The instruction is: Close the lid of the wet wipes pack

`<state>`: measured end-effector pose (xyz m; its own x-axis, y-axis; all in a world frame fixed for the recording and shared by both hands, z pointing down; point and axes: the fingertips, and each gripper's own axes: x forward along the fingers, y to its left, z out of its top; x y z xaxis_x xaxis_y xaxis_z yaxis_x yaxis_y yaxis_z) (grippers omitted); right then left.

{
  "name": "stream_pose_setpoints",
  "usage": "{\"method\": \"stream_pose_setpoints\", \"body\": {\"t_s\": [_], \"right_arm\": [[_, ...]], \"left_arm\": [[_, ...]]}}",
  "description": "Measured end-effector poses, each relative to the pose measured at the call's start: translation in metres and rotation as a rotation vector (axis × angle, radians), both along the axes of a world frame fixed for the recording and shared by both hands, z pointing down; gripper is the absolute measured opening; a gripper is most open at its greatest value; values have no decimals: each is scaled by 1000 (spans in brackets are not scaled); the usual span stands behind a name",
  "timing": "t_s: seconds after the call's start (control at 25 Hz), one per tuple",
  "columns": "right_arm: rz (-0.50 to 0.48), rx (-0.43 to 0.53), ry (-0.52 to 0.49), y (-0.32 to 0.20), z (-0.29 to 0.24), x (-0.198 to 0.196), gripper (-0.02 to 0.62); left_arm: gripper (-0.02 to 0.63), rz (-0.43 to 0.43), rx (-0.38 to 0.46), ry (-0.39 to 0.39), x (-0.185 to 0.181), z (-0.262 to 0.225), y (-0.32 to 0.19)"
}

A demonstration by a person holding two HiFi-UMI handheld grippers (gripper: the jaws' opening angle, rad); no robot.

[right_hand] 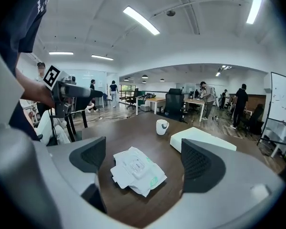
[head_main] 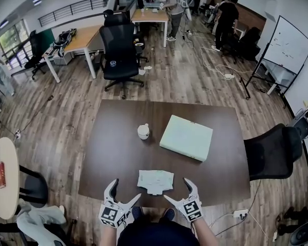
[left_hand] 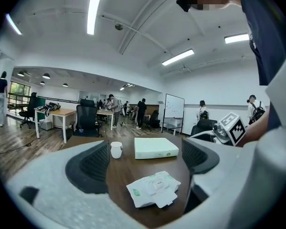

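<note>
white crinkly wet wipes pack (head_main: 155, 182) with little green marks lies flat near the front edge of the dark brown worktop (head_main: 118, 137). print on its middle label is too tiny to read. left hand-held gripper (head_main: 126, 188) and right hand-held gripper (head_main: 176, 188) both gape wide open beside it, holding nothing.

Left gripper (head_main: 126, 190) and right gripper (head_main: 177, 189) hover (jaws wide apart).
</note>
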<state>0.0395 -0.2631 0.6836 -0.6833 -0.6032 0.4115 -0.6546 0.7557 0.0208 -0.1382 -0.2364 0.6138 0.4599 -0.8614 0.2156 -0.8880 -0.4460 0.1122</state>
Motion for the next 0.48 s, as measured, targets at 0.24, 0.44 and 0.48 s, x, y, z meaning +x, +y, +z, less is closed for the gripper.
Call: {"method": "stream_pose_setpoints", "body": {"t_s": [0.24,0.44,0.48], "right_arm": [[-37,-1,93,5,43,-13,506],[-104,-20,207,11,100,-22,506],[-109,-25,218,11,109,-22,506]], "left_arm": [[472,-6,-10,4,-14,0,7],[472,-14,-15,4,-27,1,10],[472,-13,-16,0,-27,2,10]]}}
